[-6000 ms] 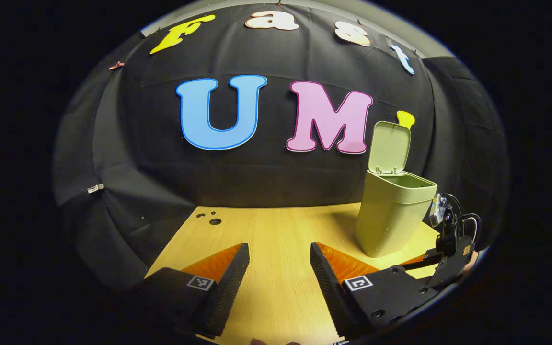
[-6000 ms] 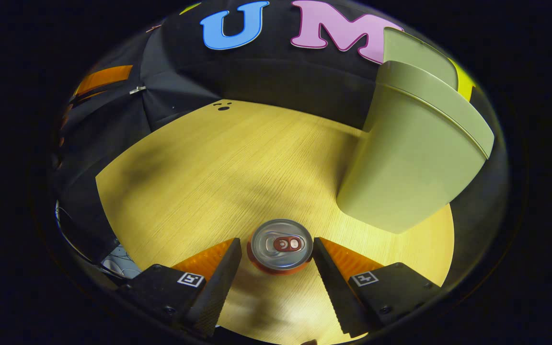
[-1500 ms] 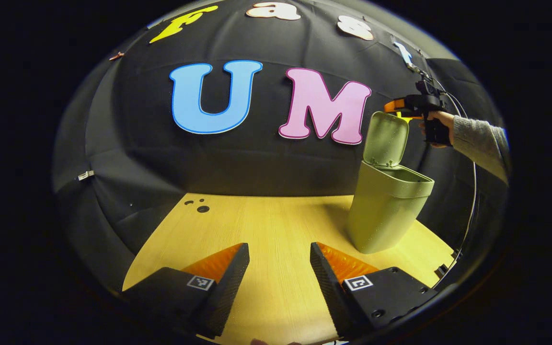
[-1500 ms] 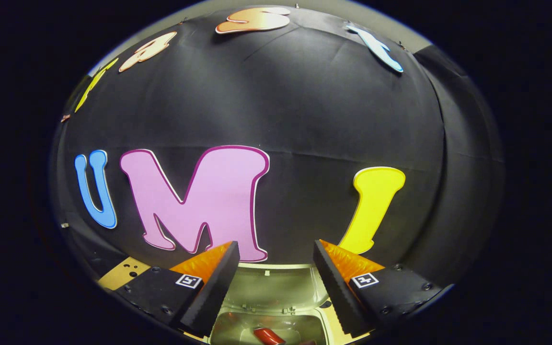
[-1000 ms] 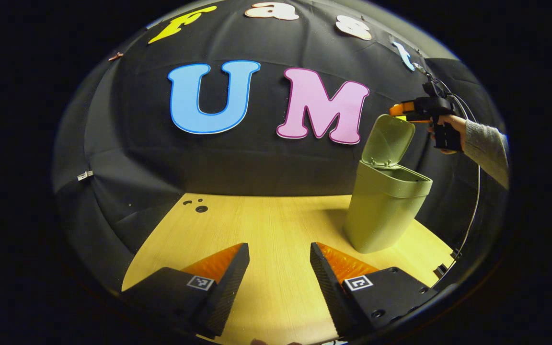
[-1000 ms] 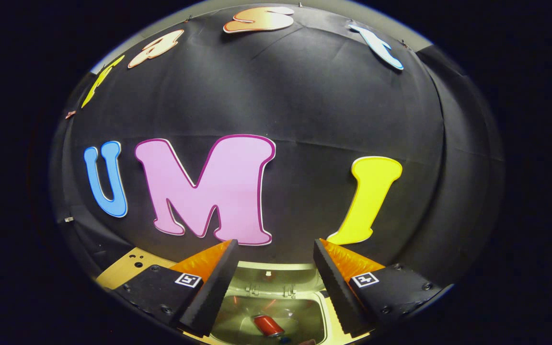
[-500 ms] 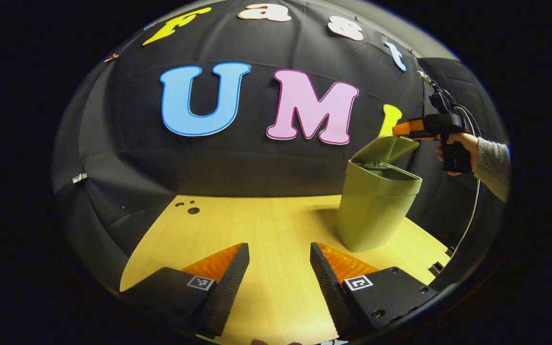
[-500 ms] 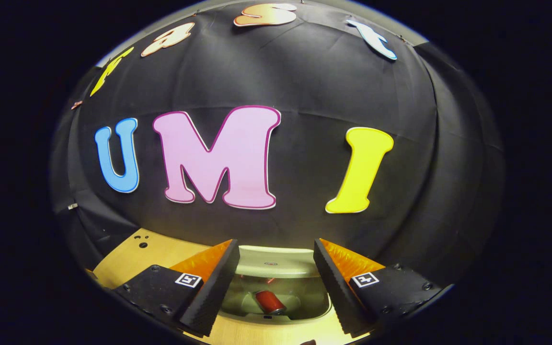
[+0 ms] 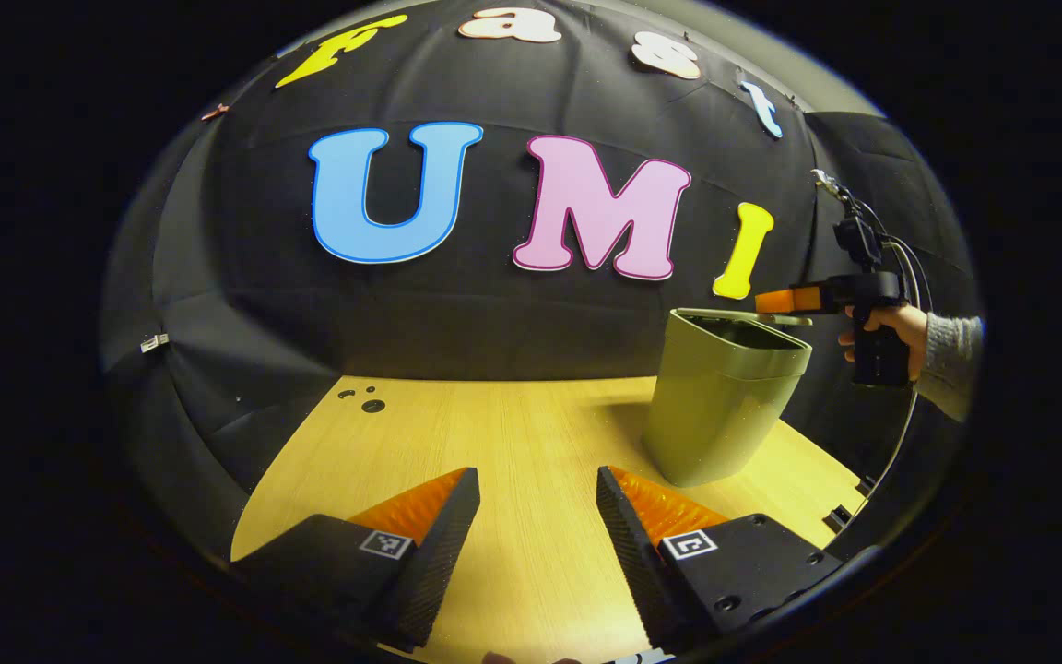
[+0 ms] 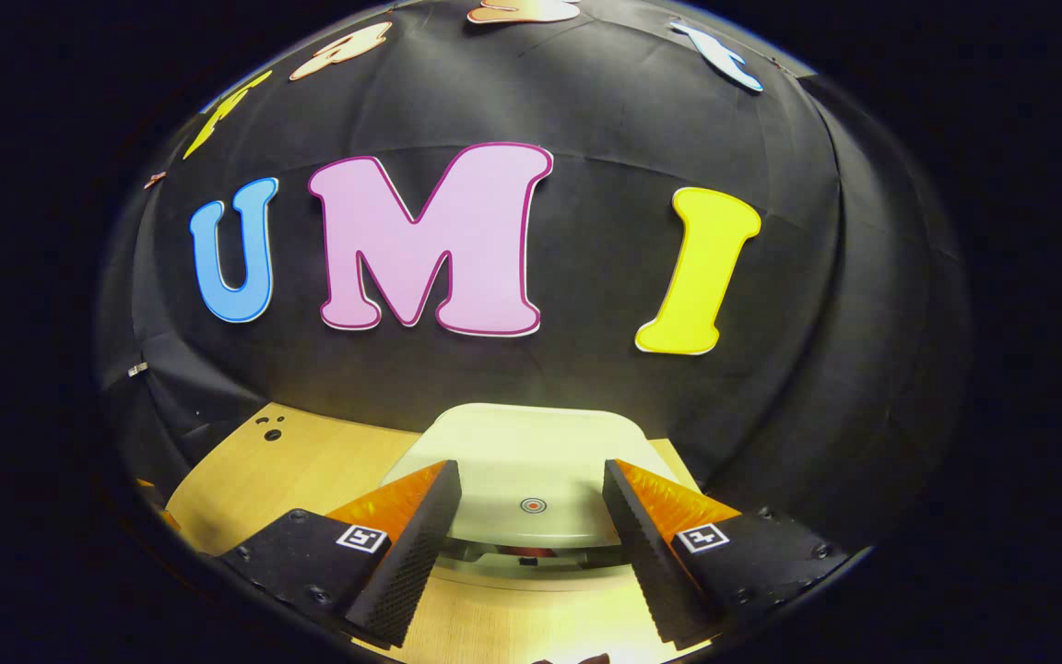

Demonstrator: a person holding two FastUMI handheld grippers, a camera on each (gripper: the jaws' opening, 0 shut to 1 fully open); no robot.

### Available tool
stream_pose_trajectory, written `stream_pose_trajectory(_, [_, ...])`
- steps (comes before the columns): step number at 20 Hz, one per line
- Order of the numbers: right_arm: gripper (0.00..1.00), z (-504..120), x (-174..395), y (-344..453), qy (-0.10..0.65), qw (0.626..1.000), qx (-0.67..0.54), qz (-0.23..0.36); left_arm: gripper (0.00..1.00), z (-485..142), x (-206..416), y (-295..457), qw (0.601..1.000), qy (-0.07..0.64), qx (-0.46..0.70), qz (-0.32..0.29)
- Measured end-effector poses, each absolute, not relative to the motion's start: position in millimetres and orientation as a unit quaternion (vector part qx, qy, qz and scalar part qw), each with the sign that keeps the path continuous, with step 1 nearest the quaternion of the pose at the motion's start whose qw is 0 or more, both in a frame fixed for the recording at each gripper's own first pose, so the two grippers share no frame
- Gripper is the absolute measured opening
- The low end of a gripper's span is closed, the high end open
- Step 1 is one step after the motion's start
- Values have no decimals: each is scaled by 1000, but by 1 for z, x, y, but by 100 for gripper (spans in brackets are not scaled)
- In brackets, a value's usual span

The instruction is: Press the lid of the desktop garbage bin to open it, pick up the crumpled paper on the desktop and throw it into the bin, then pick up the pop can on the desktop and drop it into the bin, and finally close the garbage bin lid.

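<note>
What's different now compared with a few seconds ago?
The can went from the table into the bin. The right gripper then pushed the lid down from upright to nearly shut. The left gripper stayed open over the table.

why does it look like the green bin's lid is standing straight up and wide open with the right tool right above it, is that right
Not quite. In the left gripper view the lid lies nearly flat on the green bin, with a slight gap at its front edge. The right tool is above it, as you said.
</note>
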State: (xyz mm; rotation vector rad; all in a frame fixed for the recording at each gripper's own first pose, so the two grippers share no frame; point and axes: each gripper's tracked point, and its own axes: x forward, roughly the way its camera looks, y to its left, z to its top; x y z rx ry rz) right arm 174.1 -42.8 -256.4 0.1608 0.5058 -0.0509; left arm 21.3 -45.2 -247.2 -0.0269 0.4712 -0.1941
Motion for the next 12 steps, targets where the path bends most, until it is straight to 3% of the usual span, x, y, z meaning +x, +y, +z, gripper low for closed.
stream_pose_trajectory(12, [98,-285,157,-35,225,967,116,-31,83,-241,23,-58,967,234,-3,-98])
